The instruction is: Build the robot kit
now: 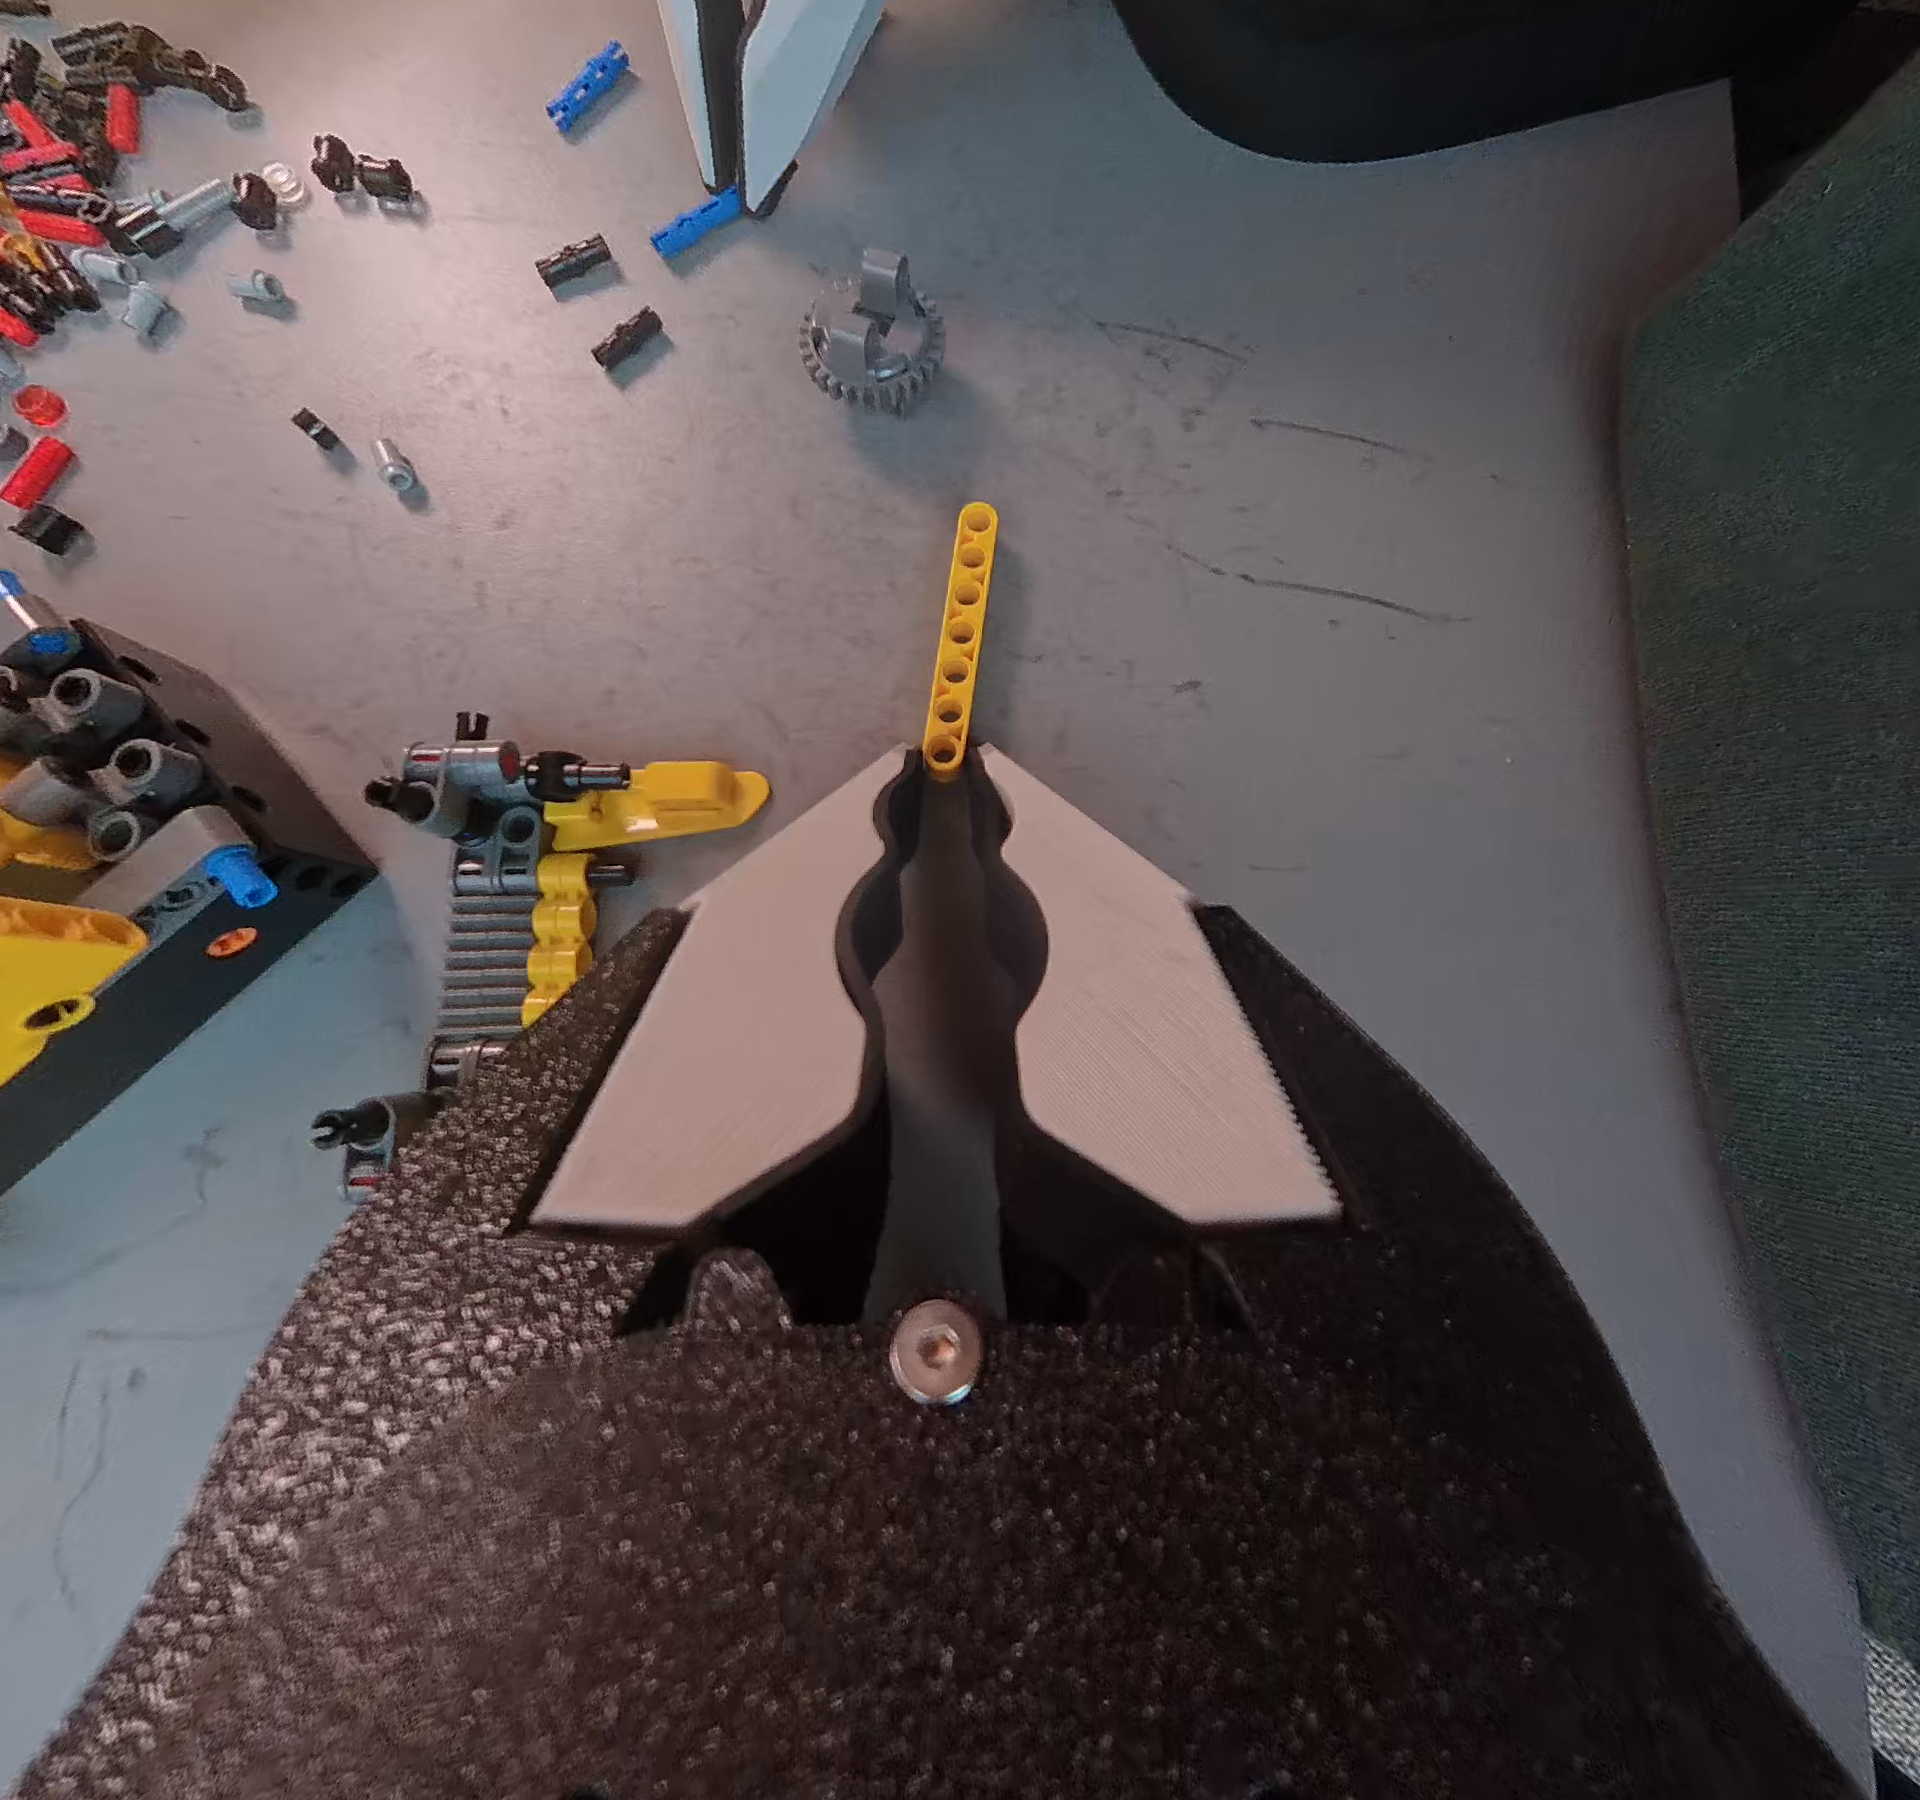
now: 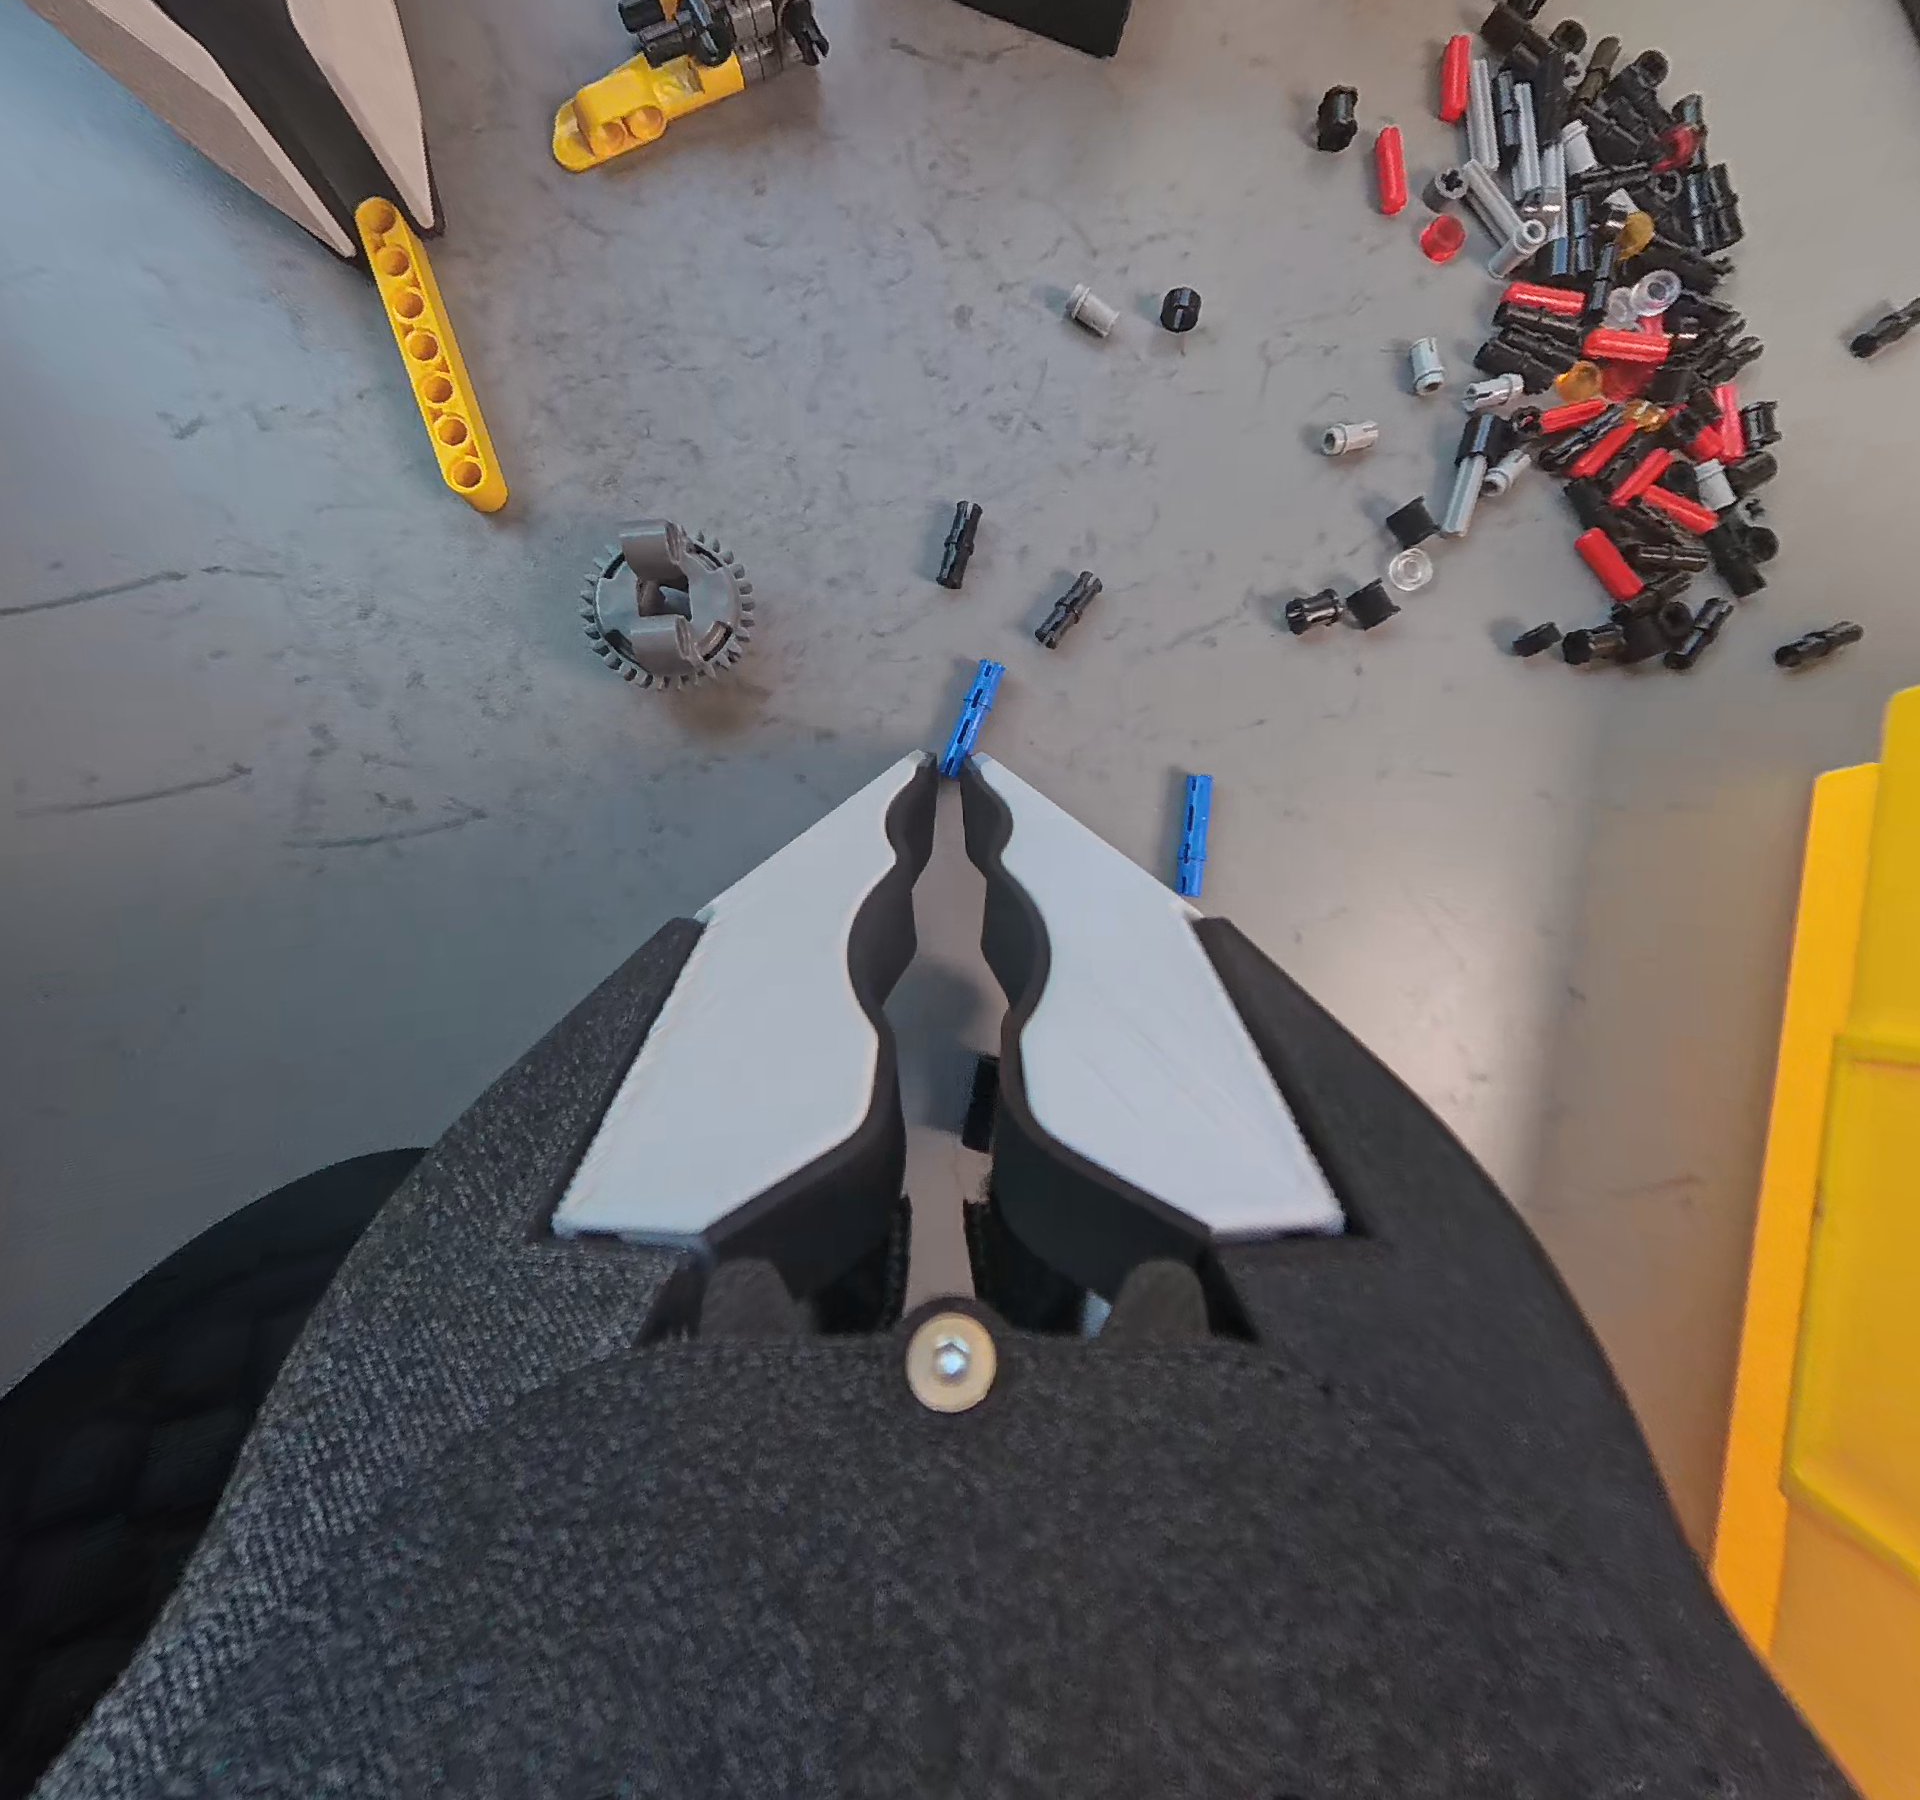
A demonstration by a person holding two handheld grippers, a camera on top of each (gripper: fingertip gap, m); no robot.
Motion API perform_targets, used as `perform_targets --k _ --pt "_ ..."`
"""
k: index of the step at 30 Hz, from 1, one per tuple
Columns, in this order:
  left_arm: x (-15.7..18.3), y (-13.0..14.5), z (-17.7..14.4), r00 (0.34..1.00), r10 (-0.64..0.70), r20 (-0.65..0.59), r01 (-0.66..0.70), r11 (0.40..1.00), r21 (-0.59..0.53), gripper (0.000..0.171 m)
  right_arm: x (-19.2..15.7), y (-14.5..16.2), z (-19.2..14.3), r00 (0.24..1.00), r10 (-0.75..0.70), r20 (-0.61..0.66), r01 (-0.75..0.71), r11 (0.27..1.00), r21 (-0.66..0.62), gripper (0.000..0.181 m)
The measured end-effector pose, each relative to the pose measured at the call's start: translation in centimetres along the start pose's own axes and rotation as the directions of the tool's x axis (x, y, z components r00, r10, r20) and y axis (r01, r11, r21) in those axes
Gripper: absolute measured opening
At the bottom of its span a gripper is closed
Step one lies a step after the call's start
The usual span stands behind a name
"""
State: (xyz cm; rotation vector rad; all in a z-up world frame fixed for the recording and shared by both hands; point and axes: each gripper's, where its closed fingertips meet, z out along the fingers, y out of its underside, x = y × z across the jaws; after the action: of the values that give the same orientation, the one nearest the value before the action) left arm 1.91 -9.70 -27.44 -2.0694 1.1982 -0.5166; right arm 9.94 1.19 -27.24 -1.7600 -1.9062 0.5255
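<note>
Left gripper (image 1: 943, 758) is clamped on the near end of the yellow beam (image 1: 963, 630), which runs straight ahead of it, while right gripper (image 2: 948, 763) pinches a blue pin (image 2: 970, 714) that likewise points forward from its tips.

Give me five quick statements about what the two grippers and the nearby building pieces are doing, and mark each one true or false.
1. The left gripper is shut on the yellow beam. True.
2. The right gripper holds a red pin. False: it pinches a blue pin.
3. A second blue pin lies loose on the table beside the right gripper. True.
4. The grey gear is stacked on the yellow beam. False: it lies apart on the table.
5. The pile of small parts is mostly green. False: mostly black, red and grey.
</note>
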Motion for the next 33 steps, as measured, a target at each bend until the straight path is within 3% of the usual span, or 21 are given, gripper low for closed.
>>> perform_targets --k 14,16,21,26,33 --pt "0.1 0.0 0.0 1.000 -0.003 -0.004 0.003 1.000 0.000 0.008 1.6 2.0 -1.3 0.998 0.022 -0.057 -0.026 0.998 -0.061 0.004" --pt "0.1 0.0 0.0 1.000 -0.005 -0.006 0.005 1.000 0.000 0.008 1.9 1.2 -1.4 0.997 0.007 -0.078 -0.011 0.999 -0.040 0.013" --pt "0.1 0.1 0.0 1.000 -0.001 -0.003 0.001 1.000 0.000 0.008 2.0 -2.0 -0.2 0.995 0.065 -0.076 -0.062 0.997 0.047 0.014" --pt "0.1 0.0 0.0 1.000 0.006 0.005 -0.006 1.000 -0.001 0.008 2.3 -2.3 1.6 0.988 0.134 -0.074 -0.134 0.991 0.009 0.010" --pt "0.2 0.0 0.0 1.000 -0.003 -0.001 0.003 1.000 0.001 0.009 2.5 -2.2 1.7 0.992 0.090 -0.085 -0.091 0.996 -0.005 0.003"
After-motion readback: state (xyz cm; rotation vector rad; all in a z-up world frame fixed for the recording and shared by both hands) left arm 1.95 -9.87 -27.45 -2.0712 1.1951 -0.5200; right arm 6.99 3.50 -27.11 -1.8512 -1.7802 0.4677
